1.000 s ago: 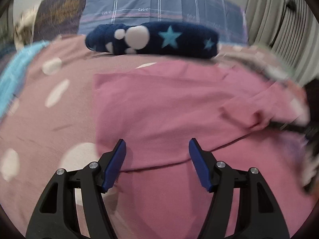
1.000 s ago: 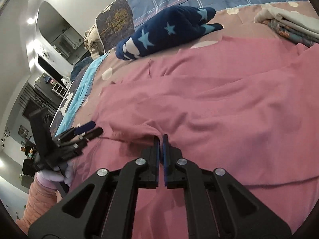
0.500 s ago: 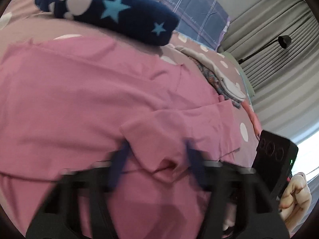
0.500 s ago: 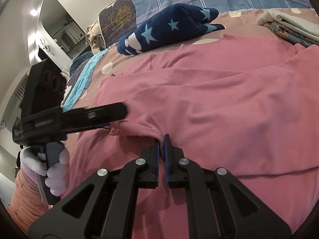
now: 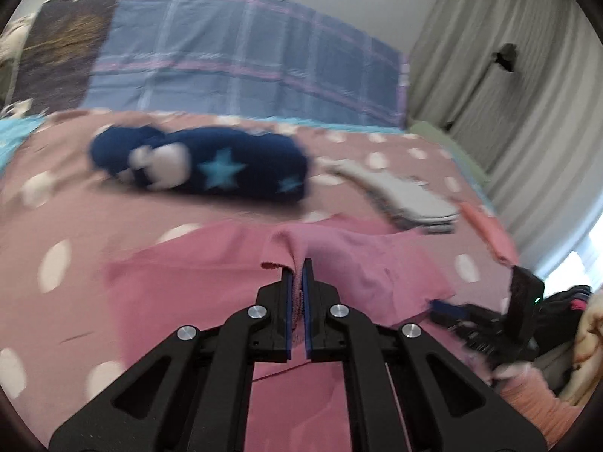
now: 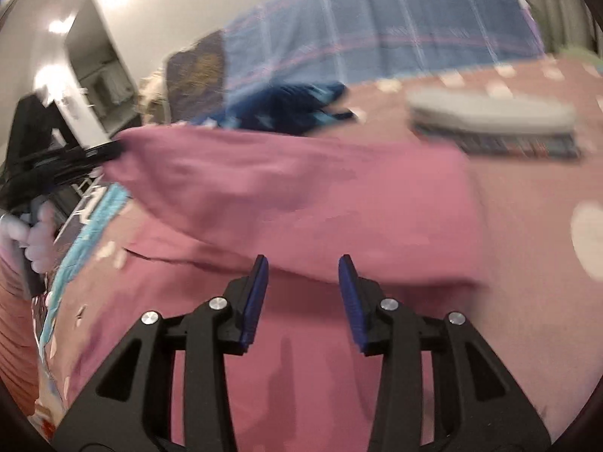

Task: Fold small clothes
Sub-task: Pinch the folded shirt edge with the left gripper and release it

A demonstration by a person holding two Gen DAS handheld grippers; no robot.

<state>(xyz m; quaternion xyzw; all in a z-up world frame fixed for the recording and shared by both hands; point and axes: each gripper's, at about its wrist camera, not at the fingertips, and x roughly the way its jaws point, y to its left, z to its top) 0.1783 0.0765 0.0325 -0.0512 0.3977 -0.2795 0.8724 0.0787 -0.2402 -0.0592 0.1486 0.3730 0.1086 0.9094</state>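
A pink garment [image 5: 211, 286] lies on the polka-dot bedspread [image 5: 75, 226]. My left gripper [image 5: 297, 275] is shut on a raised edge of the garment and holds it above the bed. In the right wrist view the garment [image 6: 301, 196] hangs as a lifted fold, pinched at its left corner by the left gripper [image 6: 109, 150]. My right gripper [image 6: 303, 267] is open and empty, just in front of the lower edge of that fold. The right gripper [image 5: 441, 307] also shows at the right of the left wrist view.
A navy plush blanket with stars [image 5: 203, 165] lies behind the garment. A stack of folded clothes [image 5: 410, 203] sits at the right, also in the right wrist view [image 6: 493, 124]. Plaid pillows [image 5: 241, 60] stand at the headboard. Curtains [image 5: 527, 75] hang at the right.
My left gripper moved right, closed on the garment's edge and lifted it. My right gripper let go of the garment and opened.
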